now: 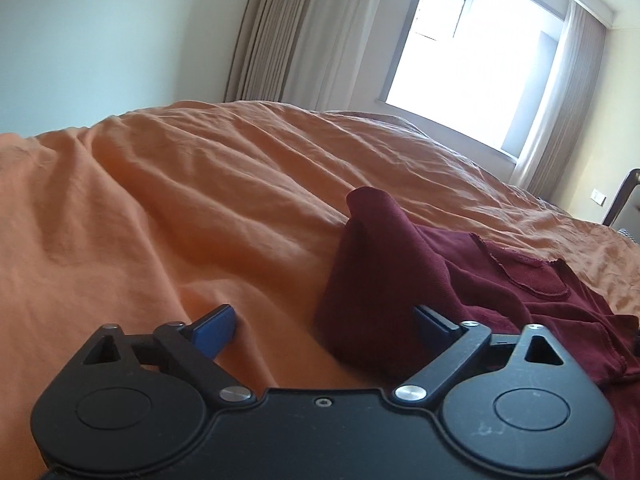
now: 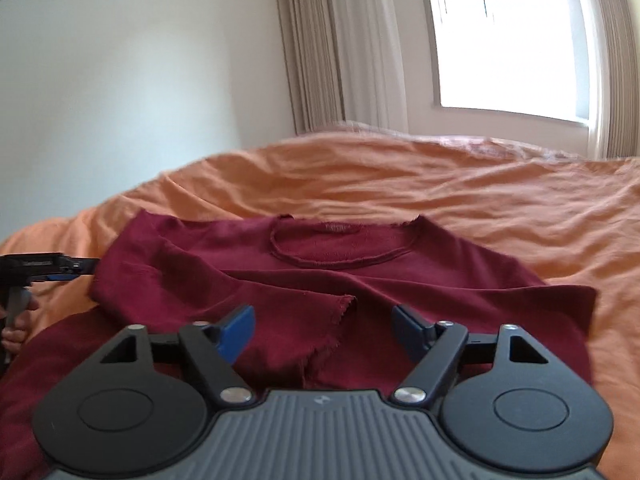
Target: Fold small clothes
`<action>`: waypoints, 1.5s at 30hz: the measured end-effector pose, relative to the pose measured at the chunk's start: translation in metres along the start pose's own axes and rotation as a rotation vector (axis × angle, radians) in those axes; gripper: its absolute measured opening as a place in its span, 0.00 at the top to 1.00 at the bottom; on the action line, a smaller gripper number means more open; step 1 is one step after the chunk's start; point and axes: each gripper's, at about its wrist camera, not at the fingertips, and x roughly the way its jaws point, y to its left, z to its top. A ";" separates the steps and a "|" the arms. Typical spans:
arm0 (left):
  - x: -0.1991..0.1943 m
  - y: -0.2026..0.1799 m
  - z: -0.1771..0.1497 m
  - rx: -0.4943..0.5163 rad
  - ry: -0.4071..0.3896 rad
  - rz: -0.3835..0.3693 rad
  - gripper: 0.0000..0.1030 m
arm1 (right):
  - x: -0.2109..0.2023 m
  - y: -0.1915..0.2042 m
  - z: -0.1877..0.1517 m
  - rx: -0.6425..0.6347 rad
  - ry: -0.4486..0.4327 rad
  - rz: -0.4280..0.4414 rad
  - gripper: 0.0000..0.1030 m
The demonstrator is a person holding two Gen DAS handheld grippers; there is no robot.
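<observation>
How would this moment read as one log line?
task: fold shirt | left tongs: open | right tongs: open | maroon shirt: on orange bedspread, sleeve folded in

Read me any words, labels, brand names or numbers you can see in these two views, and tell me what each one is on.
No text can be read in either view.
Neck label inside the maroon shirt collar: there, but too blurred to read.
Small embossed mark on the right gripper body: a logo shape, not legible as letters.
Wall plate by the window: no legible marking.
</observation>
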 end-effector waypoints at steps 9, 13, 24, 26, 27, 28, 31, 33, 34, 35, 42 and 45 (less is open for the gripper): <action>0.027 0.018 -0.004 -0.065 0.037 -0.144 0.80 | 0.020 -0.001 -0.014 0.004 -0.034 -0.120 0.97; 0.023 0.020 -0.012 -0.069 -0.008 -0.155 0.88 | 0.007 -0.012 -0.019 0.021 -0.033 -0.205 0.97; 0.022 0.036 -0.023 -0.141 -0.028 -0.209 0.89 | 0.024 0.049 0.028 -0.137 -0.069 -0.145 0.32; 0.021 0.038 -0.023 -0.146 -0.028 -0.212 0.89 | 0.046 0.076 0.048 -0.163 -0.064 -0.035 0.32; 0.021 0.038 -0.024 -0.147 -0.026 -0.212 0.89 | 0.057 0.089 0.055 -0.171 -0.056 0.010 0.32; 0.021 0.038 -0.024 -0.148 -0.025 -0.212 0.89 | 0.070 0.103 0.062 -0.174 -0.047 0.057 0.32; 0.021 0.039 -0.023 -0.148 -0.020 -0.210 0.88 | 0.112 0.144 0.080 -0.175 -0.006 0.186 0.33; 0.022 0.038 -0.024 -0.150 -0.018 -0.209 0.88 | 0.140 0.168 0.089 -0.203 0.018 0.211 0.33; 0.023 0.038 -0.023 -0.152 -0.017 -0.210 0.88 | 0.152 0.177 0.093 -0.212 0.029 0.213 0.33; 0.024 0.038 -0.023 -0.155 -0.017 -0.211 0.88 | 0.167 0.186 0.098 -0.212 0.059 0.227 0.33; 0.023 0.043 -0.026 -0.175 -0.035 -0.229 0.89 | 0.213 0.208 0.111 -0.230 0.167 0.237 0.94; 0.022 0.045 -0.028 -0.196 -0.047 -0.247 0.89 | 0.201 0.203 0.114 -0.199 0.063 0.271 1.00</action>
